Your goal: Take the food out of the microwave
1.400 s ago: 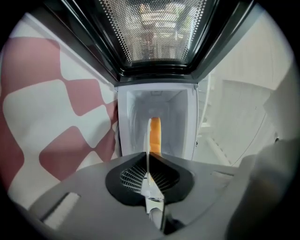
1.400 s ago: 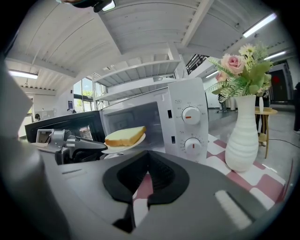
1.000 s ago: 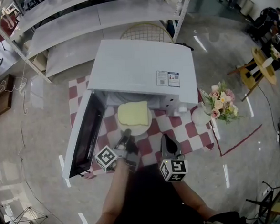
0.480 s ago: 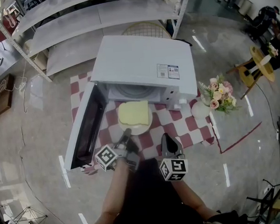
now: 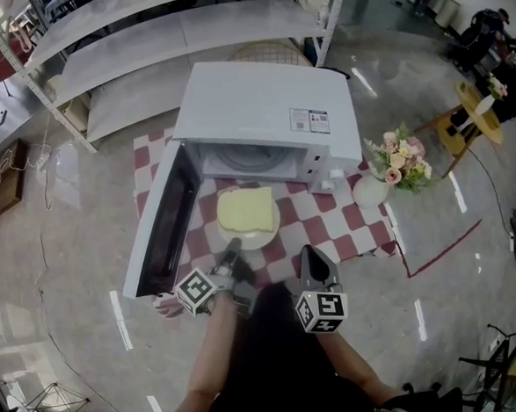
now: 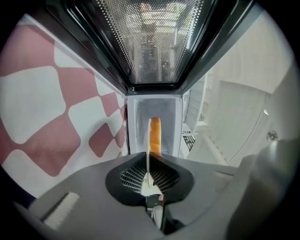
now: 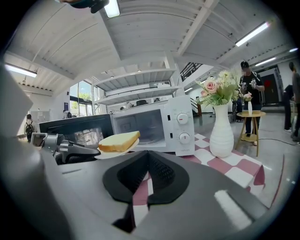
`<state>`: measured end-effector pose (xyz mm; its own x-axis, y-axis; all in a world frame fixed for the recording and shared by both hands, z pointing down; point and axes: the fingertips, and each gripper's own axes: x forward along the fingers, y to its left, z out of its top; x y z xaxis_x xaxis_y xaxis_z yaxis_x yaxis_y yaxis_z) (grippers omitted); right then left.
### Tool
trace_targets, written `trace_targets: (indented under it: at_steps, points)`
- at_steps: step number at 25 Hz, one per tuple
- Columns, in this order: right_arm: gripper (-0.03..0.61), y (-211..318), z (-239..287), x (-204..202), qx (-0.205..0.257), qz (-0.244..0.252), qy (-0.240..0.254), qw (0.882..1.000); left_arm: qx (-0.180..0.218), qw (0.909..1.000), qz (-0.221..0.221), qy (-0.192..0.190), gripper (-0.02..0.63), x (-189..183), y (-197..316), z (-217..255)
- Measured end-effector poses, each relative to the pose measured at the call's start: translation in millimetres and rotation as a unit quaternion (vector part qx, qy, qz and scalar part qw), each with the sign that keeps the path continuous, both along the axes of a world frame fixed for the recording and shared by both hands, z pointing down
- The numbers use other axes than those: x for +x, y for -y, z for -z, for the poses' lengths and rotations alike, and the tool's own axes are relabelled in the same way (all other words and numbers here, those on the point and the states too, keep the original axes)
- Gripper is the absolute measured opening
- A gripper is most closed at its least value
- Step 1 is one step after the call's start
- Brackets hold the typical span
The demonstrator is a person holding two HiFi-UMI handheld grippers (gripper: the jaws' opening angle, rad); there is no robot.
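Left tongs point(image 5: 232, 245) clamp plate point(image 5: 259, 239) between open door point(image 5: 167, 225) and vase point(image 5: 369, 190); right tongs point(image 5: 310, 257) closed.

You're over a polished, reflective floor point(image 5: 57, 232) and a matt checked cloth point(image 5: 339, 226). Microwave point(image 5: 260, 104) shell is smooth white with a slight sheen; its door point(image 6: 150, 47) is glossy dark glass over perforated metal mesh. Plate point(image 5: 247, 239) glossy white, vase point(image 7: 221, 133) matt ribbed white, your gripper pads point(image 7: 161, 174) ribbed matt black.

No text is legible. Two printed labels point(image 5: 309, 120) sit on the microwave point(image 5: 259, 99) top, their print too small to read. The marker cubes point(image 5: 321, 312) carry black-and-white square patterns only.
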<state>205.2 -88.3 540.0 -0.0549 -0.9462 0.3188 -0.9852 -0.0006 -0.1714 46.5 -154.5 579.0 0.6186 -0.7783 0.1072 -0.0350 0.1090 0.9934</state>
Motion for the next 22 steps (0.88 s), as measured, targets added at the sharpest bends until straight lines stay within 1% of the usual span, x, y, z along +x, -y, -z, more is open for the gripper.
trace_targets:
  at_steps: [3,5,9,13,18,22]
  points:
    - [0.0,-8.4,-0.8,-3.5,0.001,-0.003,0.0,1.0,0.003,1.0,-0.002,-0.001,0.025,-3.6,-8.0,0.0]
    - [0.0,-14.2,-1.9,-5.7,0.001,-0.004,-0.001,1.0,0.004,0.9999,0.0,-0.011,0.026,-5.0,-13.3,1.5]
    - [0.0,-25.2,-1.6,-10.7,0.002,-0.007,-0.002,1.0,0.003,1.0,-0.005,0.002,0.026,-12.7,-26.1,-0.6]
    - [0.0,-35.7,-0.5,-14.7,0.003,-0.01,-0.004,1.0,0.007,1.0,-0.002,-0.004,0.025,-18.5,-37.6,4.7]
    - [0.0,-46.0,2.7,-18.9,0.009,-0.013,-0.005,1.0,0.011,0.9999,-0.002,0.0,0.026,-24.9,-49.9,6.0]
    - [0.0,-55.9,3.6,-19.8,0.011,-0.021,0.002,1.0,0.014,0.9999,-0.002,-0.004,0.026,-28.5,-61.2,7.5]
